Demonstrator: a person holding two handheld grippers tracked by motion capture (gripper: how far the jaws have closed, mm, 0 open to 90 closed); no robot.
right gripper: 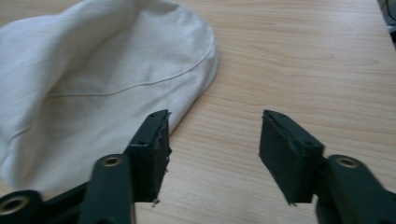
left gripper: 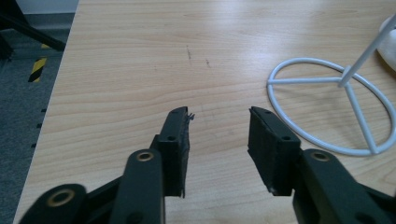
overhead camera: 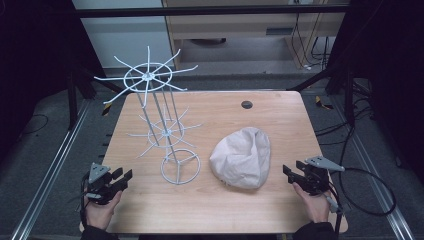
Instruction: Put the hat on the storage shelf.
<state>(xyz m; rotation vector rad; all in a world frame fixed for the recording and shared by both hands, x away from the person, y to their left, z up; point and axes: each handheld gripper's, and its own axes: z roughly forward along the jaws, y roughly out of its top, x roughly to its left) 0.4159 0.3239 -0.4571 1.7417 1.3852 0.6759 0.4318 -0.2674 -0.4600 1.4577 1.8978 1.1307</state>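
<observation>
Cream fabric cap (overhead camera: 242, 157) lies on the wooden table (overhead camera: 210, 200), right of centre, beside the white wire rack (overhead camera: 165, 125). Right gripper (overhead camera: 295, 173) sits just right of the cap, jaws apart, empty. Left gripper (overhead camera: 121, 178) near the rack's ring base, jaws apart, empty.

plenty of bare wood in front of the left gripper (overhead camera: 122, 176), jaws apart with nothing between them. the wire stand (overhead camera: 165, 131) is the main thing in the way, its ring base (left gripper: 332, 106) sits just to that gripper's right and the spokes spread out wide up top. the right gripper (right gripper: 212, 140) has the cream cap (right gripper: 93, 88) right by its one jaw, open table on the other side.
</observation>
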